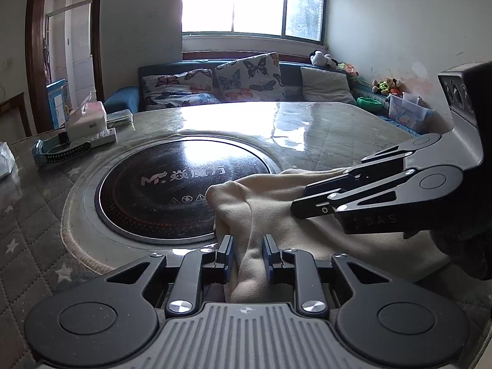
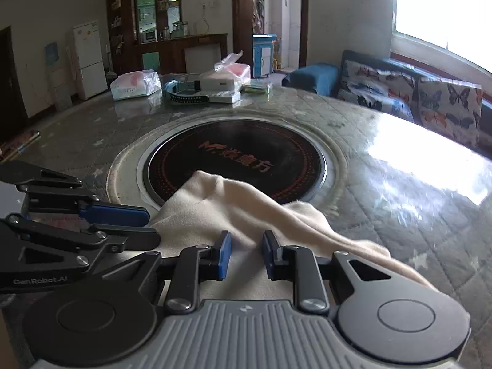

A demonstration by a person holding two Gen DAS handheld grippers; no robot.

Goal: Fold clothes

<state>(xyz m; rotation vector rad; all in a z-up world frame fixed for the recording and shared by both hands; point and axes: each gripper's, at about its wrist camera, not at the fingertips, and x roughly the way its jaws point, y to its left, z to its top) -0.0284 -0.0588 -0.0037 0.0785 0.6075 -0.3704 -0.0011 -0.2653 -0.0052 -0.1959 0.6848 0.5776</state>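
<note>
The cream fleece garment [image 1: 276, 212] lies bunched on the table [image 1: 323, 129], partly over the black induction hob [image 1: 153, 190]. It looks soft, light and limp, so holding its edges seems best. The left gripper [image 1: 247, 253] and the right gripper [image 2: 246, 253] both point downward, each clamped on a fold of the garment.

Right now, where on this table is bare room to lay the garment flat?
Free: the shiny stretch between the black round cooktop and the sofa side. Crowded: the far edge with packets and boxes. The cream garment overlaps the cooktop's near rim.
</note>
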